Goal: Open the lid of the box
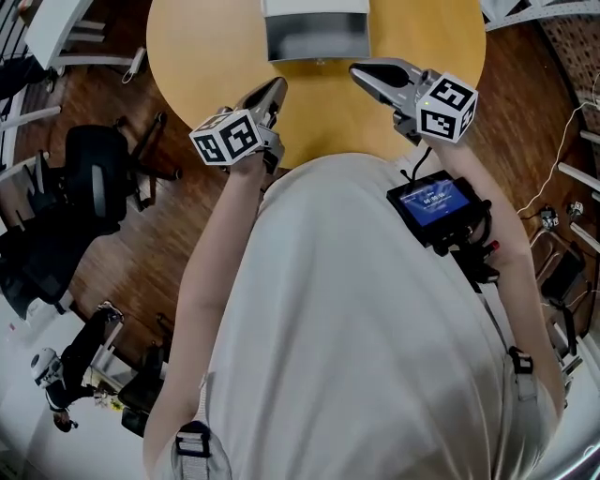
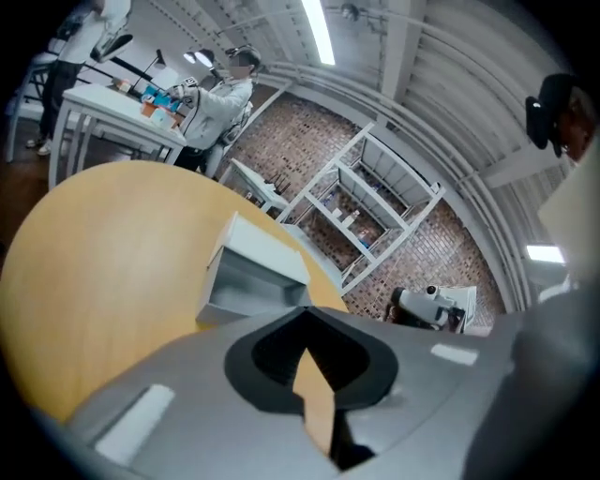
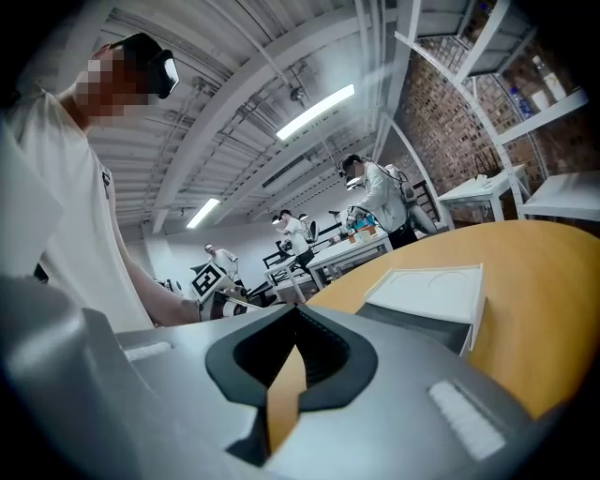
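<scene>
A grey box [image 1: 316, 39] with a white lid [image 1: 314, 6] stands at the far side of the round wooden table [image 1: 187, 47]. The lid lies flat on the box. My left gripper [image 1: 277, 86] hovers over the table's near edge, short of the box and to its left, jaws shut on nothing. My right gripper [image 1: 357, 70] sits just right of the box's front corner, also shut and empty. The left gripper view has the box [image 2: 246, 286] beyond the closed tips [image 2: 302, 314]. In the right gripper view the lid [image 3: 429, 291] lies ahead to the right of the tips [image 3: 296, 314].
A black office chair [image 1: 94, 178] stands on the wooden floor left of the table. A white desk [image 1: 66, 33] is at the far left. White shelving [image 2: 375, 202] stands against a brick wall, and people work at tables in the background. A small screen [image 1: 433, 204] hangs on my chest.
</scene>
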{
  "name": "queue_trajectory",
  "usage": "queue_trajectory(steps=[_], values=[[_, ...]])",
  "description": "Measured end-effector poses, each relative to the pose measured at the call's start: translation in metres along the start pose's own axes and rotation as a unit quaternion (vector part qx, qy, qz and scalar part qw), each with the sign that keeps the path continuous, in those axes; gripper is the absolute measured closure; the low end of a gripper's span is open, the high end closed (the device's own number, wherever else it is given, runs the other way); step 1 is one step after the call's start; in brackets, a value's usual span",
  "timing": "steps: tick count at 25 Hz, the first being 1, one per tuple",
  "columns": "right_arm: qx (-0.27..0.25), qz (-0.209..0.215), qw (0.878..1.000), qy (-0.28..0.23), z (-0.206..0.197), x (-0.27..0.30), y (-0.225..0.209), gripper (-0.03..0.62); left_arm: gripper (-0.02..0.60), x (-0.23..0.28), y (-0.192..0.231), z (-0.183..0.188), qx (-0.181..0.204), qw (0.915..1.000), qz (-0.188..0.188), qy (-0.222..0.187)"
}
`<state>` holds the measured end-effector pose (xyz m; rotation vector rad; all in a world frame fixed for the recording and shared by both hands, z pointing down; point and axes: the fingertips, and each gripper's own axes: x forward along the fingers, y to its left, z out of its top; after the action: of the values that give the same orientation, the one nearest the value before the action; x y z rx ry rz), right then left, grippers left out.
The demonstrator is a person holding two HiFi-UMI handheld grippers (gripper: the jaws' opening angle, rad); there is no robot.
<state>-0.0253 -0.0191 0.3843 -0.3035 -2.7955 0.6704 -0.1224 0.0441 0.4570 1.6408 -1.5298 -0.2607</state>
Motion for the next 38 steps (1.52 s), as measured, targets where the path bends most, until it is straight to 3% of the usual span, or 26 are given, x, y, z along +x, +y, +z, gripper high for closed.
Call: queue_trajectory(steps=[6,10,21,38], values=[[-0.021,0.016,1.0,-0.002,0.011,0.005,0.012,0.592,0.581,-0.005,-0.042,0.029,0.117,0.9927,-0.026,-0.014],[-0.034,0.023,0.999,-0.003,0.017,0.007,0.017,0.592,0.581,-0.004,-0.054,0.038,0.156,0.9872,-0.031,-0.013],[-0.059,0.017,0.998,0.005,0.015,0.006,0.018,0.594,0.581,-0.002,-0.05,0.04,0.162,0.9865,-0.02,-0.008],[-0.057,0.018,0.998,0.004,0.015,0.008,0.019,0.594,0.581,0.001,-0.053,0.038,0.16,0.9869,-0.019,0.0]])
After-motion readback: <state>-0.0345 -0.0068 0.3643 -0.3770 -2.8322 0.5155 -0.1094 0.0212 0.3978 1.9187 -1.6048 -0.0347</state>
